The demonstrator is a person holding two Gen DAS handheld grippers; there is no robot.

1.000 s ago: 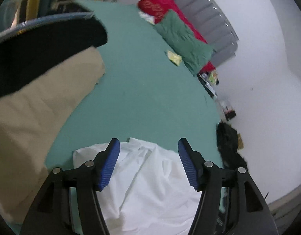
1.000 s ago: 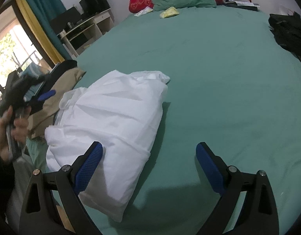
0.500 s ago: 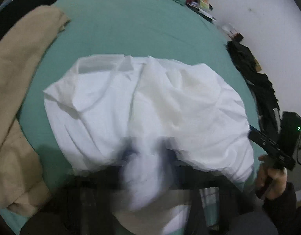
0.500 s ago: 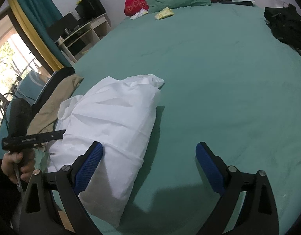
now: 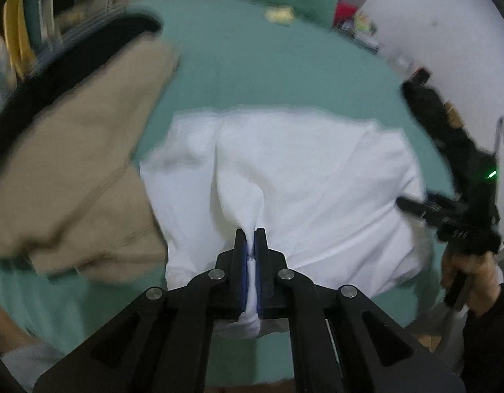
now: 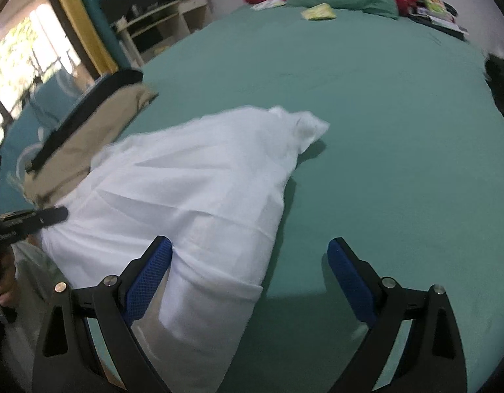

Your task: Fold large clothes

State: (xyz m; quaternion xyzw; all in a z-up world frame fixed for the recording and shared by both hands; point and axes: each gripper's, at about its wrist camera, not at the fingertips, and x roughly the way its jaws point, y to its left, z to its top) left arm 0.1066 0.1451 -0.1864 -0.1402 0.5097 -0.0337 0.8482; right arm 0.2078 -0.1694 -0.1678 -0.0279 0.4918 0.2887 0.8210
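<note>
Since a second ago, left claw gone from spread wide above the white garment to clamped on a pinch of its near edge, cloth bunched between the blue pads; garment pulled longer and flatter across the green bed. Right claw spread wide, holding nothing, its left pad just touching the near right part of the garment.

For the step in hand, judged as taking hold of the near edge with both claws: better to bring the right claw down over the loose near corner, catch a single layer rather than a thick fold, and match the left grip so the edge lifts level. Worth pulling gently, since the left pinch looks small and could slip.

Room: wide bare sheet beyond and to the right of the garment, well suited for spreading it. Tight on the left, with a tan garment and a black garment just beside the white one. Near bed edge close under both claws; black clothes well apart at the far right.
</note>
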